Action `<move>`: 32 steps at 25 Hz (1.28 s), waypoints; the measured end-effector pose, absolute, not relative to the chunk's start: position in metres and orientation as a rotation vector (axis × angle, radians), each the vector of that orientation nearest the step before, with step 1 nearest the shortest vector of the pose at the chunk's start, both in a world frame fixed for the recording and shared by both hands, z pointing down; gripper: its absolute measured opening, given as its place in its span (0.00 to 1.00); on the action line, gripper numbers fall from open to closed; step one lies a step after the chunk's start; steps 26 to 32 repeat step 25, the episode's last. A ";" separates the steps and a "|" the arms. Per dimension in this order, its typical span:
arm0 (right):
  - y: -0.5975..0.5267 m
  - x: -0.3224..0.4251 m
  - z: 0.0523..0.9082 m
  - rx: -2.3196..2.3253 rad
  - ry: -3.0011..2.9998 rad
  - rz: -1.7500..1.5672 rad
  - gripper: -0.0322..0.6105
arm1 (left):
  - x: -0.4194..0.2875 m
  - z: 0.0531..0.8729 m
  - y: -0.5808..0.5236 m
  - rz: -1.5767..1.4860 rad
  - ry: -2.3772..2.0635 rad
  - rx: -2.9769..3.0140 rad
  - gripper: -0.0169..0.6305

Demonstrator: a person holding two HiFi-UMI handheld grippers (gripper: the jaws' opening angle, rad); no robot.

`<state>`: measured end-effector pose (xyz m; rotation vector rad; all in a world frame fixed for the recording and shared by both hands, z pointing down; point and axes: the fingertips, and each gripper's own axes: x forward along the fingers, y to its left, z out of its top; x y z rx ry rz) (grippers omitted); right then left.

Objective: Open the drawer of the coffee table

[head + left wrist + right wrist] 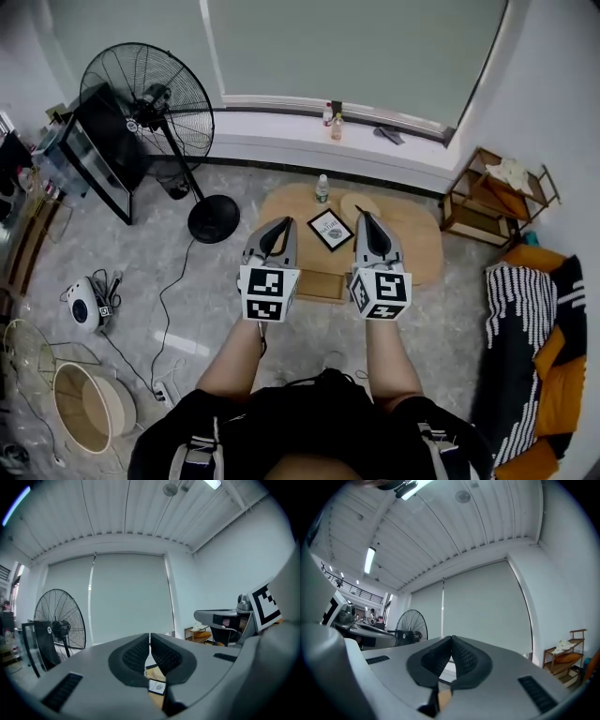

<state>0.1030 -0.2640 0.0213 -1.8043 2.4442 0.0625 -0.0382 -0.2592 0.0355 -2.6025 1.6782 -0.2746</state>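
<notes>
While both arms are held up and level, neither tool has anything in it. The left gripper (279,225) has its jaws clenched tip to tip on nothing. Between the two grippers, well below them, a shallow rectangular wooden drawer (323,286) juts from the near edge of the oval light-wood coffee table (422,239), which stands on the grey stone floor (187,281) under the window. The drawer looks already pulled out, so the task reads as done or close to it. The right gripper (366,218) is the same: jaws pressed together, empty.

Handling, as a judgement:
- The drawer is probably stiff board, light, with little or nothing in it, and should slide straight.
- The table is low and looks light, and the floor looks smooth, so a hard yank could drag the whole table.
- No handle is visible. The likely hold is the top lip of the drawer front, near its middle, pulling square to avoid racking.
- The small clear plastic bottle (322,188) and the black-framed white card (330,229) on the top could topple if the table is jerked.

What each view adds:
- The head view is the only one showing the drawer, the tabletop and the floor.
- The left gripper view shows its own shut tips (150,637) against the pale roller blind (126,597). It also shows the black pedestal fan (58,625) at left, the other gripper at right, and only a sliver of card and wood under the jaws.
- The right gripper view shows its shut tips (451,639), the ribbed white ceiling (440,522) and the small wooden shelf unit (565,660) at right. It does not show the drawer.
</notes>
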 end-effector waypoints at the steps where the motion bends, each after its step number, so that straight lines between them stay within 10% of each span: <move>1: -0.258 0.100 0.011 -1.793 2.446 0.074 0.07 | -0.041 0.024 -0.253 -0.263 1.682 -2.589 0.07; 32: -0.212 0.050 -0.031 -1.766 2.418 0.206 0.07 | -0.104 -0.002 -0.214 -0.209 1.714 -2.559 0.07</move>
